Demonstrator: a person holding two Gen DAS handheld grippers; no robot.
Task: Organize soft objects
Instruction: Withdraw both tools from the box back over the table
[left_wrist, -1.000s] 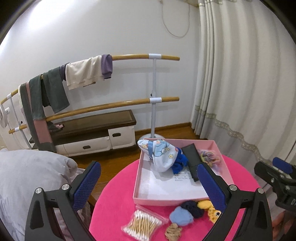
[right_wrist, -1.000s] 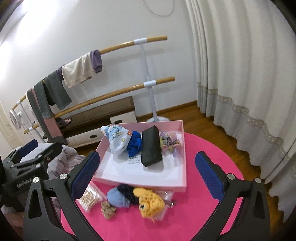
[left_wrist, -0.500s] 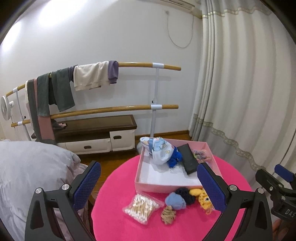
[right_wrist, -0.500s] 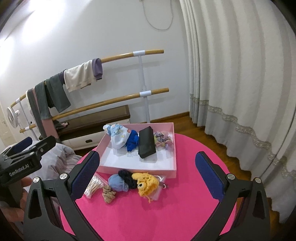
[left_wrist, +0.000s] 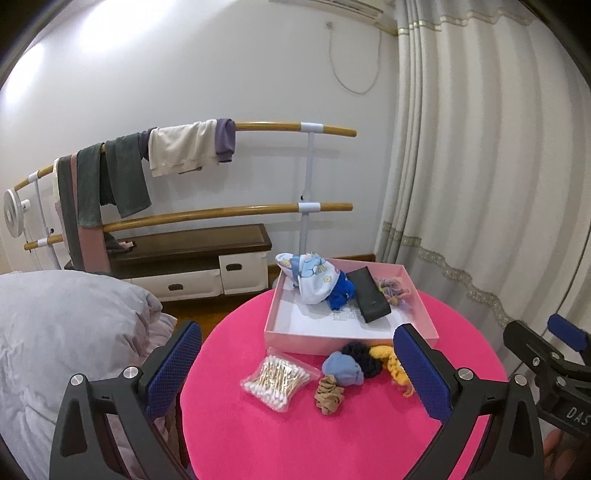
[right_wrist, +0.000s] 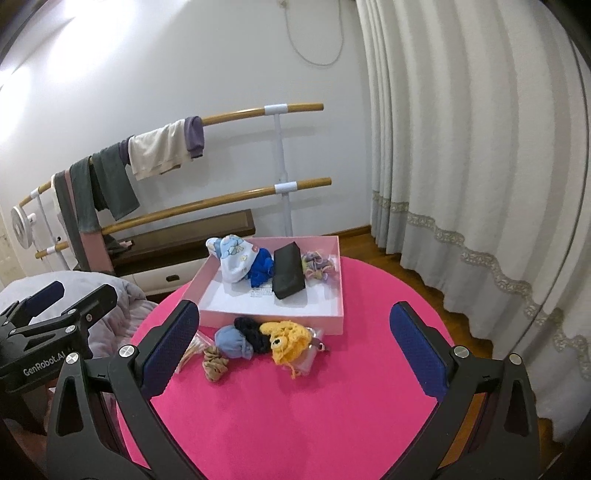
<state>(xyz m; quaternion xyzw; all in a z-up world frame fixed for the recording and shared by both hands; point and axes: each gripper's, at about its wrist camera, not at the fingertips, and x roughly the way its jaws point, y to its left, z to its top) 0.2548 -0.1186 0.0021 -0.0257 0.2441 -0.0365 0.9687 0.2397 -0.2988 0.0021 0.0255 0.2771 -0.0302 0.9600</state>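
Note:
A pink tray (left_wrist: 332, 336) (right_wrist: 273, 320) sits at the far side of a round pink table (left_wrist: 332, 435) (right_wrist: 295, 417). It holds a printed white cloth (left_wrist: 314, 280), a blue cloth (left_wrist: 340, 295), a black case (left_wrist: 369, 295) and pastel scrunchies (left_wrist: 393, 290). In front of the tray lie a light-blue cloth (right_wrist: 232, 341), a black scrunchie (right_wrist: 253, 328), a yellow knitted toy (right_wrist: 288, 338) and a tan scrunchie (right_wrist: 214, 365). My left gripper (left_wrist: 299, 373) and right gripper (right_wrist: 291, 349) both hang open and empty above the table's near side.
A bag of cotton swabs (left_wrist: 279, 378) lies left of the loose pieces. A grey duvet (left_wrist: 55, 343) is at the left. Behind stand a wooden rail rack with hung clothes (left_wrist: 177, 151), a low cabinet (left_wrist: 192, 266) and curtains (left_wrist: 480, 184).
Both grippers have pulled back and up from the tray, so the whole table and the loose pieces now show. Both stayed open.

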